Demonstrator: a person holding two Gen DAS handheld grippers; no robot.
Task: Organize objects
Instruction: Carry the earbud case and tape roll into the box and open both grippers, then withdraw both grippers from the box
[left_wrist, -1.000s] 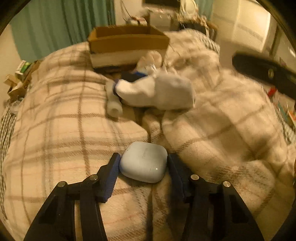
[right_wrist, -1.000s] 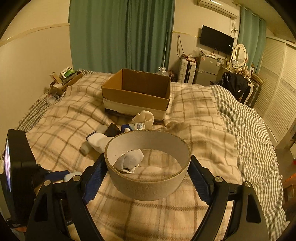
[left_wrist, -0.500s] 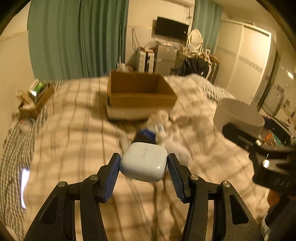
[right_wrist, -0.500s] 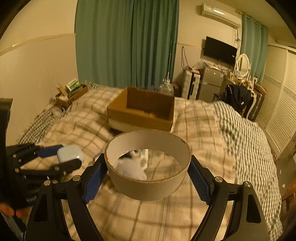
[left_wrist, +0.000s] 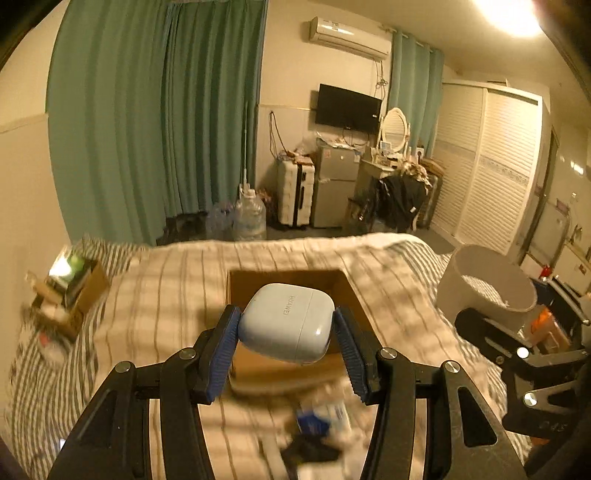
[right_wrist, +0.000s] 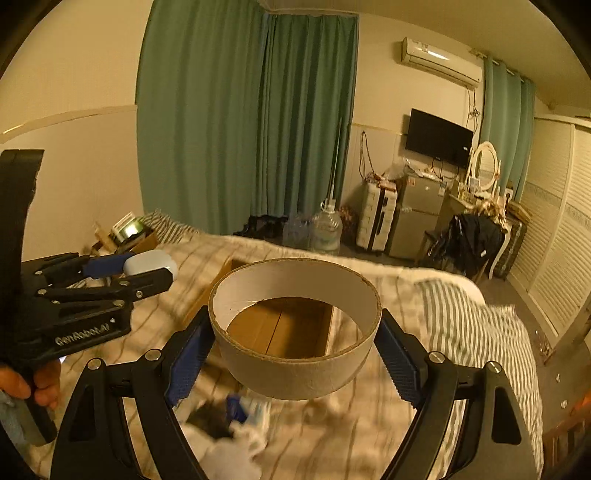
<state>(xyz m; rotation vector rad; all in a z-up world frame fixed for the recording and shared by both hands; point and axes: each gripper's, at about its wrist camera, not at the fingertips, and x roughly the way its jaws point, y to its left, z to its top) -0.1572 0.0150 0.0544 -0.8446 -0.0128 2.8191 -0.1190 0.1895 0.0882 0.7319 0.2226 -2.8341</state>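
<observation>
My left gripper (left_wrist: 288, 349) is shut on a pale blue earbud case (left_wrist: 288, 321) and holds it in the air just in front of the open cardboard box (left_wrist: 288, 282) on the bed. It also shows in the right wrist view (right_wrist: 147, 269), at the left. My right gripper (right_wrist: 293, 356) is shut on a wide cardboard ring (right_wrist: 295, 332) and holds it above the near edge of the box (right_wrist: 280, 328). The ring also shows in the left wrist view (left_wrist: 484, 288), at the right.
A checked blanket (left_wrist: 159, 310) covers the bed. Blurred socks and small items (left_wrist: 314, 432) lie in front of the box. A small box of clutter (left_wrist: 70, 284) sits at the bed's left edge. A fridge, suitcase and water jugs (left_wrist: 251, 218) stand beyond the bed.
Both grippers have risen from the blanket and moved forward toward the box with their objects. The earbud case was resting on the bed a second ago and is now in the air.
</observation>
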